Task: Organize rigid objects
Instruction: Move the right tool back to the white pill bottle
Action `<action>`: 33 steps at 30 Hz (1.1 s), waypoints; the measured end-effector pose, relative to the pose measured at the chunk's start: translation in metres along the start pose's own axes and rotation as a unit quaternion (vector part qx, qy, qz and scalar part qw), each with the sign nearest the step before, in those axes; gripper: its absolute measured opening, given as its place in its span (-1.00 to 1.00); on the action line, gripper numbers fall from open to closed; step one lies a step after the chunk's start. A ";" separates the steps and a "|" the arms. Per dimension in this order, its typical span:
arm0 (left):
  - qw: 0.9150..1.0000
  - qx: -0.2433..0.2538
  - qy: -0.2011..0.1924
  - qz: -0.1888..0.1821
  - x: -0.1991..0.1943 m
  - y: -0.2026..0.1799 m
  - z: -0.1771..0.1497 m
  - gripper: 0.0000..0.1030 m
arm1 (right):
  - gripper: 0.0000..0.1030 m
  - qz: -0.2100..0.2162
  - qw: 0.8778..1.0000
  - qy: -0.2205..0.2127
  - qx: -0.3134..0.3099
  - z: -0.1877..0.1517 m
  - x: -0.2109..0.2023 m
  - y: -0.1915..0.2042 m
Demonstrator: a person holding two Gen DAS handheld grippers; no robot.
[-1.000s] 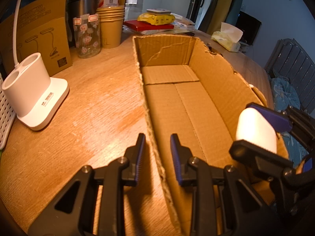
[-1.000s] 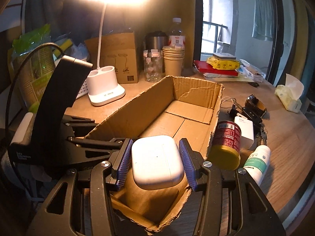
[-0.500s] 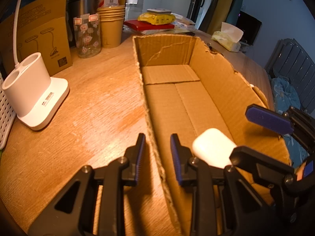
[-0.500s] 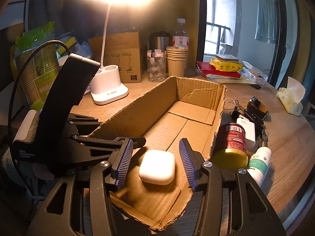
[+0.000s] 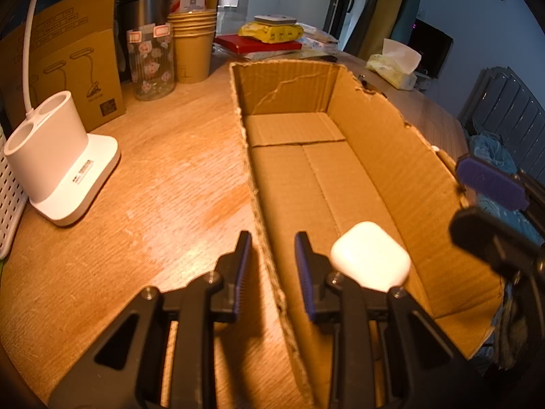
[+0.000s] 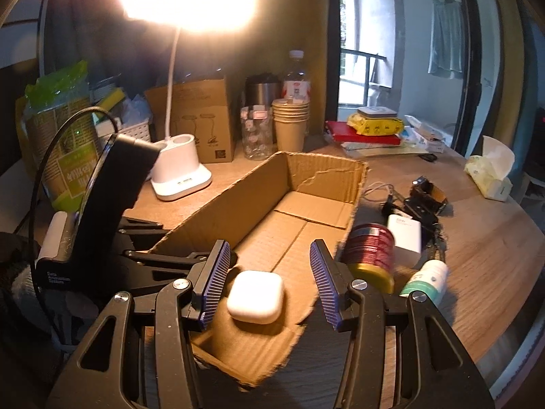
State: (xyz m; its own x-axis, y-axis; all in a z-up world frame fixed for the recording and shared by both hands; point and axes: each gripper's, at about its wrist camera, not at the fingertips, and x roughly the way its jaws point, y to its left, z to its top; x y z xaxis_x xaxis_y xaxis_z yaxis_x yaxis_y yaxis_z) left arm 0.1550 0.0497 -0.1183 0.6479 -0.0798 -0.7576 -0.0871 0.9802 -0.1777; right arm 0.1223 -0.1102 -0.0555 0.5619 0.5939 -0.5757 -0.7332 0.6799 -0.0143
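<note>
White earbud case (image 6: 255, 296) lying flat on floor of cardboard box (image 6: 320, 170), near end, untouched. Right tongs (image 6: 265, 284) spread above it, pads clear of both sides, gripping nothing. Left tongs (image 5: 272, 269) pinching box's long side wall, one pad outside, one inside, steadying it. Case likely light, stiff, glossy rounded shell: slippery, prone to squirting out of a corner grip. Best taken across flat opposite faces, pads centred, modest squeeze. Hinged lid probably pops if dropped. Red can (image 6: 369, 252), white charger (image 6: 405, 235) and small bottle (image 6: 425, 277) waiting on bench (image 6: 494, 266) just beside box. Can heavier, curved: grab mid-body.
</note>
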 end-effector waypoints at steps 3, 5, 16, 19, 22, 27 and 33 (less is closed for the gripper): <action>1.000 0.000 0.000 0.000 0.000 0.000 0.000 -0.47 | 0.01 -0.012 1.000 -0.005 0.009 0.000 -0.004 -0.009; 1.000 0.000 0.000 0.000 0.000 0.000 0.000 -0.47 | 0.01 -0.020 1.000 -0.007 0.016 0.000 -0.007 -0.017; 1.000 0.000 0.000 0.000 0.000 0.000 0.000 -0.47 | 0.01 -0.078 0.995 -0.012 0.055 -0.010 -0.022 -0.062; 1.000 0.000 0.000 0.000 0.000 0.000 0.000 -0.47 | 0.01 -0.092 0.993 -0.011 0.067 -0.014 -0.026 -0.074; 1.000 0.000 0.000 0.000 0.000 0.000 0.000 -0.47 | 0.02 -0.103 0.992 -0.010 0.073 -0.017 -0.029 -0.083; 1.000 0.000 0.000 0.000 0.000 0.000 0.000 -0.47 | 0.09 -0.123 0.989 -0.005 0.083 -0.023 -0.030 -0.093; 1.000 0.000 0.000 0.000 0.000 0.000 0.000 -0.47 | 0.20 -0.139 0.985 0.014 0.098 -0.034 -0.022 -0.104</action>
State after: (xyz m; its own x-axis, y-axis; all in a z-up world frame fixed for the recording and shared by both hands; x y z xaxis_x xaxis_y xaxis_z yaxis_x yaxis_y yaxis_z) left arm 0.1548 0.0492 -0.1181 0.6478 -0.0797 -0.7576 -0.0870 0.9803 -0.1776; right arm 0.1732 -0.2091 -0.0688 0.7174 0.3635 -0.5943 -0.4632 0.8861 -0.0170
